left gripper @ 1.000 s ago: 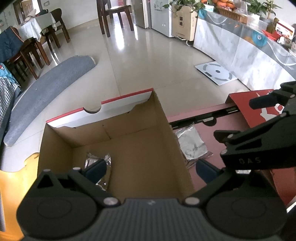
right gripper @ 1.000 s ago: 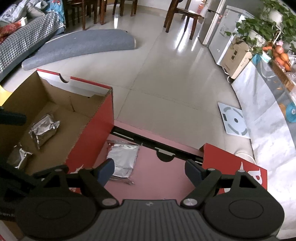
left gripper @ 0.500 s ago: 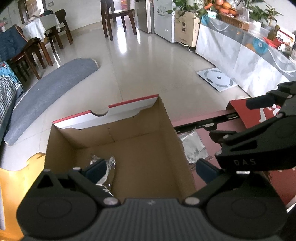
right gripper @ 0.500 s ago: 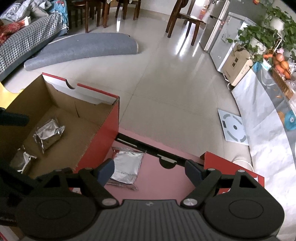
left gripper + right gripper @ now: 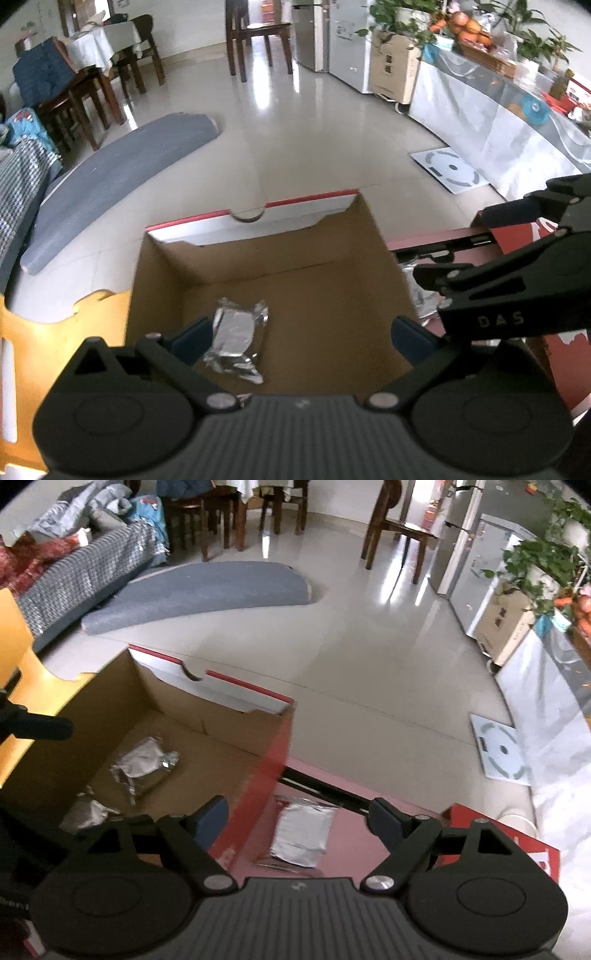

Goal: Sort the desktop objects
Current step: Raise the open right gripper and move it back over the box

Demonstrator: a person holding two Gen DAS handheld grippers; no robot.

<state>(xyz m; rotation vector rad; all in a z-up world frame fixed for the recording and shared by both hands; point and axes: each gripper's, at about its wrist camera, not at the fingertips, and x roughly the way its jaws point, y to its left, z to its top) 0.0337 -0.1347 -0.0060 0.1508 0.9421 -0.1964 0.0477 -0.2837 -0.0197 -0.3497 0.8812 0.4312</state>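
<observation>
A brown cardboard box (image 5: pixel 332 258) with a red-edged rim stands open below my left gripper (image 5: pixel 299 338), which is open and holds nothing. A crumpled silver foil packet (image 5: pixel 236 332) lies on the box floor under it. In the right wrist view the same box (image 5: pixel 177 709) holds two foil packets (image 5: pixel 144 764), and a flat silver foil pouch (image 5: pixel 303 830) lies on the red box lid (image 5: pixel 354 842) beside it. My right gripper (image 5: pixel 299 816) hovers open above that pouch, empty. The right gripper (image 5: pixel 517 295) also shows at the right of the left wrist view.
An orange chair back (image 5: pixel 66 332) stands left of the box. Beyond lie a tiled floor, a grey rolled mat (image 5: pixel 207 590), a white scale (image 5: pixel 502 753), wooden chairs (image 5: pixel 255 40) and a cloth-covered counter (image 5: pixel 498 122) along the right.
Both grippers have drawn back and risen a little. More of the box floor and its foil packets now shows, and the foil pouch on the lid sits lower between the right fingers.
</observation>
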